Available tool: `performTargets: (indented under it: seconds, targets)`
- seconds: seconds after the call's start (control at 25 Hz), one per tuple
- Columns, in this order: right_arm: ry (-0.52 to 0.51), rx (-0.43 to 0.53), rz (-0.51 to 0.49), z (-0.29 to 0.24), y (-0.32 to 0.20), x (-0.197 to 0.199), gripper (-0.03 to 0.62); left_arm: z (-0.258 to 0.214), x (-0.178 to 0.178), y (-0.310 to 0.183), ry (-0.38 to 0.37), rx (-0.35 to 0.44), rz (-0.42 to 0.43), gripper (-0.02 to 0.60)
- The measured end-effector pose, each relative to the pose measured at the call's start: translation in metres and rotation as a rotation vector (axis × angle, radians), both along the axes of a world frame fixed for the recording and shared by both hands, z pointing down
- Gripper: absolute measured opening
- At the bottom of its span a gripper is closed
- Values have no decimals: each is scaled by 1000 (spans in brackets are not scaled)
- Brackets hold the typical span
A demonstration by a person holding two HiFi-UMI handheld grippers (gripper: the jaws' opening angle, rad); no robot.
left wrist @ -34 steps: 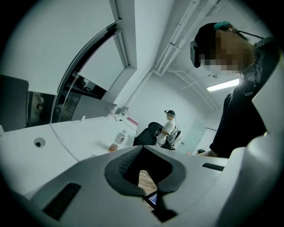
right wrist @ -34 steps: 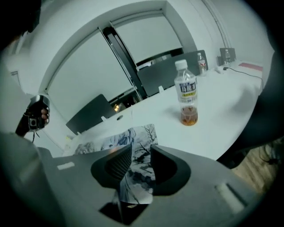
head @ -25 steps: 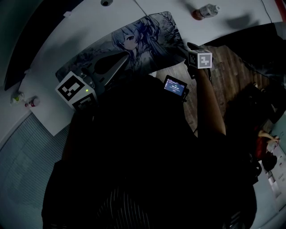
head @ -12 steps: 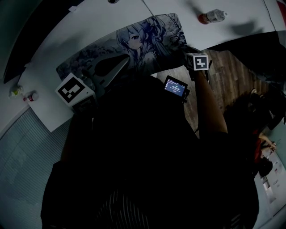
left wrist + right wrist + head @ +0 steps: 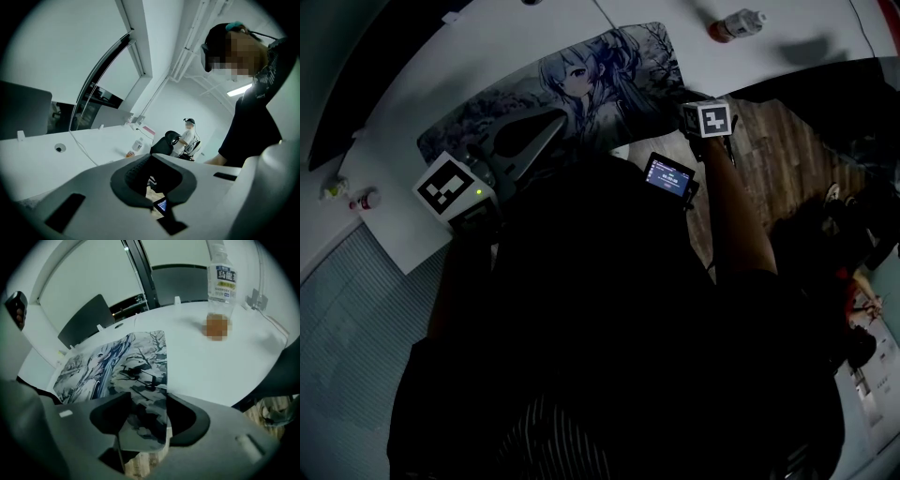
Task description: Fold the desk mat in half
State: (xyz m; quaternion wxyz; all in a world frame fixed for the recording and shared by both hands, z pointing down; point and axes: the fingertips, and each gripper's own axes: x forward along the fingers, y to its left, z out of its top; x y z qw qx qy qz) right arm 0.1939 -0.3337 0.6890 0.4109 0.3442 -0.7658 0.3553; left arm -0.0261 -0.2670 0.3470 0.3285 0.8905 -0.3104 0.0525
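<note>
The desk mat (image 5: 600, 84), printed with an anime figure, lies flat on the white table (image 5: 441, 75). My right gripper (image 5: 692, 101) is at the mat's near right corner, pointing steeply down. In the right gripper view that corner (image 5: 145, 427) overhangs the table edge and sits between the jaws of the right gripper (image 5: 143, 423). Those jaws have just been opening and stand apart, not pressing the mat (image 5: 122, 366). My left gripper (image 5: 553, 127) hovers over the mat's near left part. The left gripper (image 5: 152, 180) is open, with nothing between its jaws.
A clear bottle (image 5: 736, 23) (image 5: 221, 282) stands on the table beyond the mat's right end. A small lit screen (image 5: 668, 178) hangs at the person's chest. Wooden floor (image 5: 769, 141) lies right of the table edge. Another person (image 5: 187, 136) is far behind.
My right gripper has sunk a little and shifted left toward the mat's corner. The left gripper has stayed where it was.
</note>
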Motion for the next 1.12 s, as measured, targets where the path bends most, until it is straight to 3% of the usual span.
performTargets:
  seconds: [0.16, 0.32, 0.52, 0.64, 0.88, 1.12]
  targets:
    - [53, 66, -75, 1, 8, -6, 293, 2, 0, 10, -11, 0, -21, 9]
    - [134, 66, -113, 6, 6, -3, 291, 2, 5, 16, -10, 6, -23, 9]
    - [144, 13, -208, 7, 12, -26, 117, 4, 15, 22, -3, 3, -18, 9]
    - [85, -38, -198, 11, 20, -39, 29, 6, 14, 24, 2, 4, -15, 9]
    - [-30, 16, -176, -28, 18, -19, 23, -3, 35, 36, -17, 21, -31, 8]
    - [-203, 73, -153, -78, 29, -33, 23, 1, 36, 44, -14, -7, -73, 9]
